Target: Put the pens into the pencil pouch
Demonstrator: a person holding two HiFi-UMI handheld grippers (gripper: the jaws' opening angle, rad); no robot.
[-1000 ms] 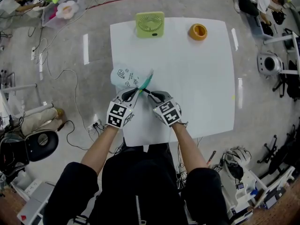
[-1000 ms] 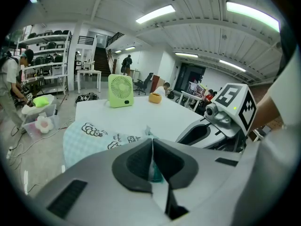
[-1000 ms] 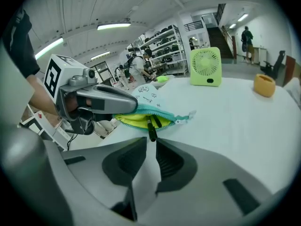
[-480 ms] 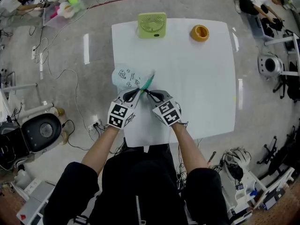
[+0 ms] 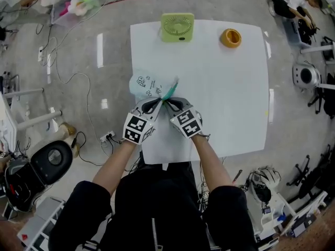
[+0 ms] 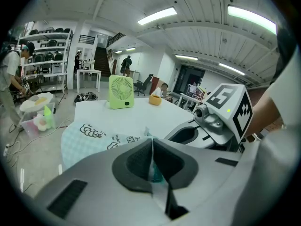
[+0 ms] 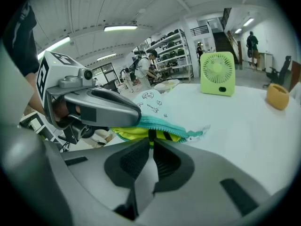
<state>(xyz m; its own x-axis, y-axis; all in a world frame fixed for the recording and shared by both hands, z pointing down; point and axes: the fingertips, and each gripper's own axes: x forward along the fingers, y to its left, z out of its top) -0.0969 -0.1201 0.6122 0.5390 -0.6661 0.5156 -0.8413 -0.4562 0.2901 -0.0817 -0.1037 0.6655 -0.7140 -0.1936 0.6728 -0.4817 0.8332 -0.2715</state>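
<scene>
White bench point(image 5: 225, 98) carries the pencil pouch point(image 5: 145, 84) near its left edge, pale with printed doodles and a teal zipper. At the zipper end the left tongs point(image 5: 156, 104) clamp tight on the pouch's fabric. Just beside them, the right tongs point(image 5: 167, 103) pinch the dark zipper pull point(image 7: 151, 134), nearly closed.
</scene>
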